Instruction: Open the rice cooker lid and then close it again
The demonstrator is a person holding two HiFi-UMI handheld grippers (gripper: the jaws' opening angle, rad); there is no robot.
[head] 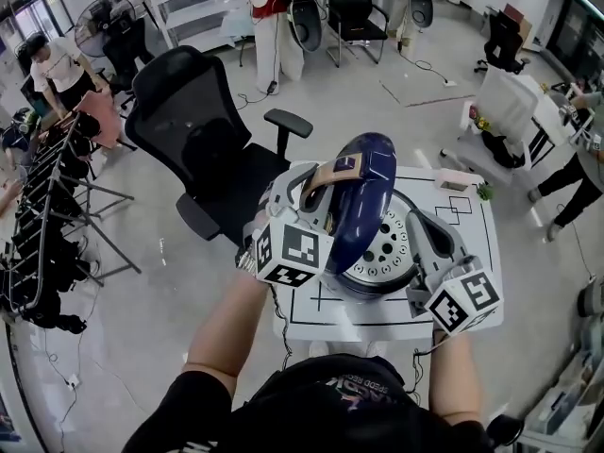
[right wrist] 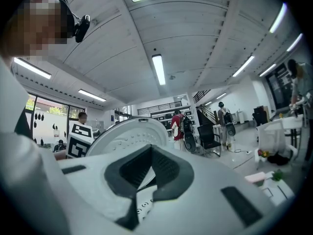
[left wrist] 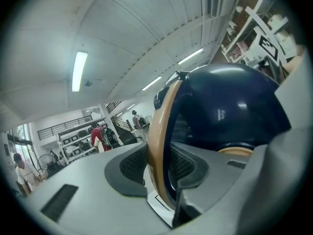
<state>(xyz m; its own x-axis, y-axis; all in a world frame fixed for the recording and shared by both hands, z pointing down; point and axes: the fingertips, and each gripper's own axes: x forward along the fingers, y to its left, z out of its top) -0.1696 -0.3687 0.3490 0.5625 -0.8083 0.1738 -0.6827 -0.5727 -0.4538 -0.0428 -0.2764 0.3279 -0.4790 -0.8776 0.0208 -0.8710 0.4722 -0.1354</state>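
Left hand-held gripper (left wrist: 160, 180) clamped on tan handle (left wrist: 156, 131) of upright navy lid (left wrist: 230, 106), cooker body hidden; right hand-held gripper (right wrist: 146, 175) clenched empty.

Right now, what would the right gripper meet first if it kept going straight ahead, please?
Probably the white inner face of the raised rice cooker lid, straight ahead of the shut right gripper; depth is unclear.
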